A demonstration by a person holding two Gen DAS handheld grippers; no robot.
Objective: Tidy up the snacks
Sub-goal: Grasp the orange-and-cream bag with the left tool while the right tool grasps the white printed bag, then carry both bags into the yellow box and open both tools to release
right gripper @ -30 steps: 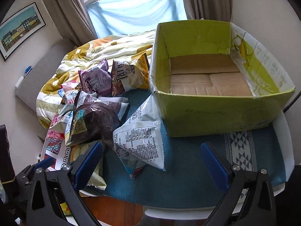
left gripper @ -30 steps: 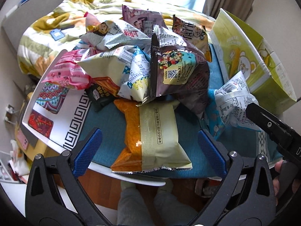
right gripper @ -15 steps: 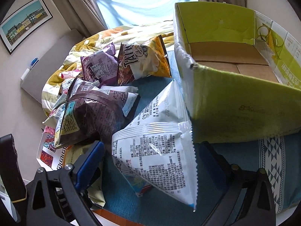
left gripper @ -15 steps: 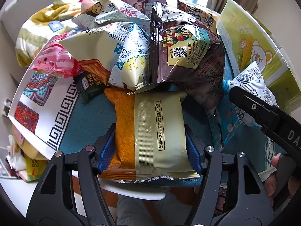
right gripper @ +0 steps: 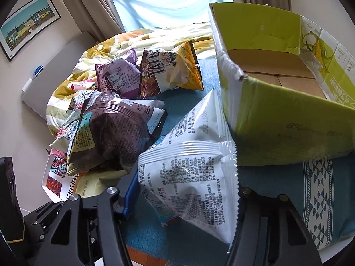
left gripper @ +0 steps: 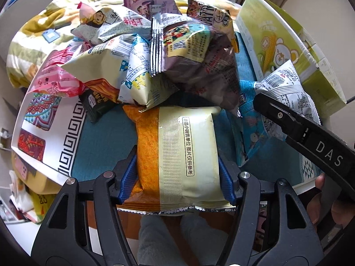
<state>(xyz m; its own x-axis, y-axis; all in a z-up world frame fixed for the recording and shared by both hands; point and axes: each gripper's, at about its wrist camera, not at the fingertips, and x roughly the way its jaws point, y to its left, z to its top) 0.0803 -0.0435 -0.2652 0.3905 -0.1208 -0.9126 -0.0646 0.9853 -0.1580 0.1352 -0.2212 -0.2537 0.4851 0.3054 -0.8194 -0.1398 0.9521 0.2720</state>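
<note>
A pile of snack bags (left gripper: 142, 62) lies on a blue cloth on a table. My left gripper (left gripper: 177, 177) is shut on an orange and cream bag (left gripper: 179, 153) at the table's near edge, blue pads pressing both its sides. My right gripper (right gripper: 184, 197) is closed around a white printed bag (right gripper: 190, 173), which also shows in the left wrist view (left gripper: 286, 95); its right finger is hidden behind the bag. A green cardboard box (right gripper: 277, 115) stands open and empty just right of it.
A dark brown bag (right gripper: 115, 137), a purple bag (right gripper: 117, 77) and a yellow chip bag (right gripper: 173, 71) lie left of the box. A patterned flat box (left gripper: 46, 128) lies under the pile at left. A bed with a yellow duvet (right gripper: 124, 44) is behind.
Both grippers moved forward and closed: the left on the orange and cream bag, the right on the white printed bag.
</note>
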